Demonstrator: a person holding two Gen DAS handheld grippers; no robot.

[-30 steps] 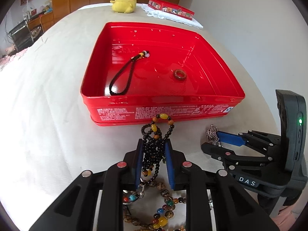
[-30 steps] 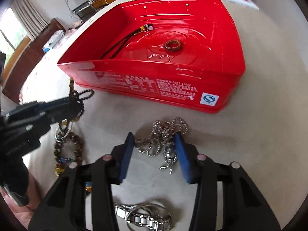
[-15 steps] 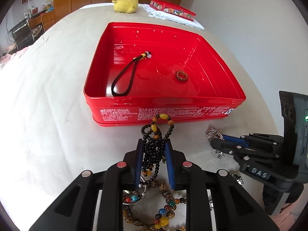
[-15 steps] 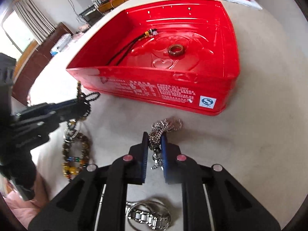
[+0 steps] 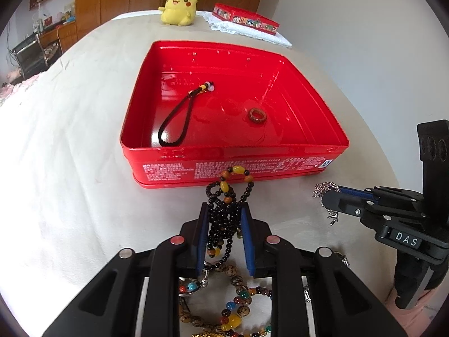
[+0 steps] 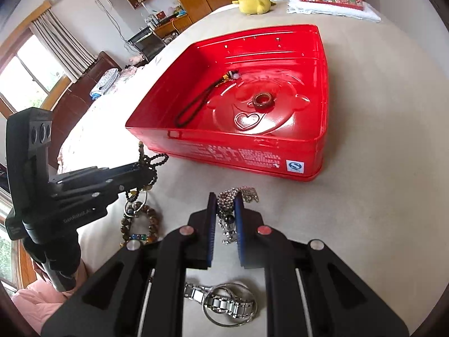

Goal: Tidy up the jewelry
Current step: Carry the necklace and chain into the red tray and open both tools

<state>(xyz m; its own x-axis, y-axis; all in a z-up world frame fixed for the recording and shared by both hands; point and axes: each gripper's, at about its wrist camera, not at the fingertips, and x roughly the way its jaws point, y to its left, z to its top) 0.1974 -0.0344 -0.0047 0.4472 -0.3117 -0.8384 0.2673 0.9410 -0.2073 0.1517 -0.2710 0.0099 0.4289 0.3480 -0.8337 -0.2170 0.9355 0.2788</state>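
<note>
- Left gripper (image 5: 224, 219) closed on a bunched black bead necklace (image 5: 224, 216); amber and yellow beads loop above the blue pads, strands hang below, lifted just in front of the tin's near wall.
- Right gripper (image 6: 226, 210) closed on a silver chain (image 6: 238, 195), fine metal links bunched over the fingertips, small charm dangling between the pads.
- Red tin (image 5: 224, 165), shallow, rectangular, glossy metal, white print on the side wall, embossed heart face on the floor; sits on a cream cloth-covered surface (image 5: 70, 140).
- Inside the tin: black cord strap (image 5: 179, 118) with small beads at one end, left half; brown ring (image 5: 256, 115) near centre, apart from the strap.
- Multicolour bead bracelets (image 5: 238, 306) lie on the surface under the left gripper.
- Steel watch (image 6: 221, 303) with link band and thin metal hoops lies under the right gripper.
- Yellow plush toy (image 5: 179, 7) and small red box (image 5: 247, 21) on a white cloth, far edge.
</note>
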